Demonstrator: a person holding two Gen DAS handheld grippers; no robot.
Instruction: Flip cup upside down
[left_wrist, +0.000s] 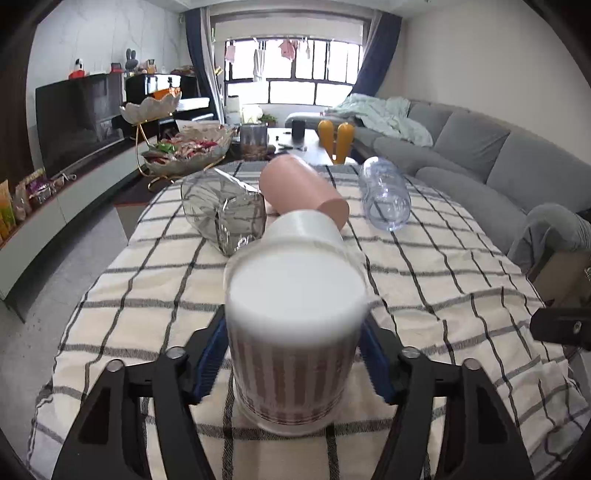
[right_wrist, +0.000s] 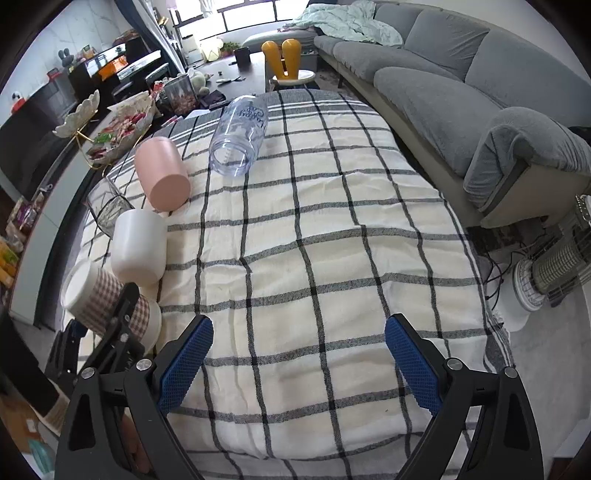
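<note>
My left gripper (left_wrist: 293, 354) is shut on a paper cup (left_wrist: 291, 347) with a brown checked pattern; its flat white base points away from the camera and its rim is low near the cloth. The same cup (right_wrist: 99, 299) shows in the right wrist view at the far left, tilted, held by the left gripper's fingers (right_wrist: 123, 321). My right gripper (right_wrist: 299, 354) is open and empty above the checked tablecloth (right_wrist: 314, 240).
A white cup (left_wrist: 303, 229), a pink cup (left_wrist: 303, 188), a clear glass mug (left_wrist: 225, 210) and a clear plastic bottle (left_wrist: 384, 194) lie on their sides further back. A grey sofa (right_wrist: 461, 74) stands right; a snack stand (left_wrist: 184, 147) stands left.
</note>
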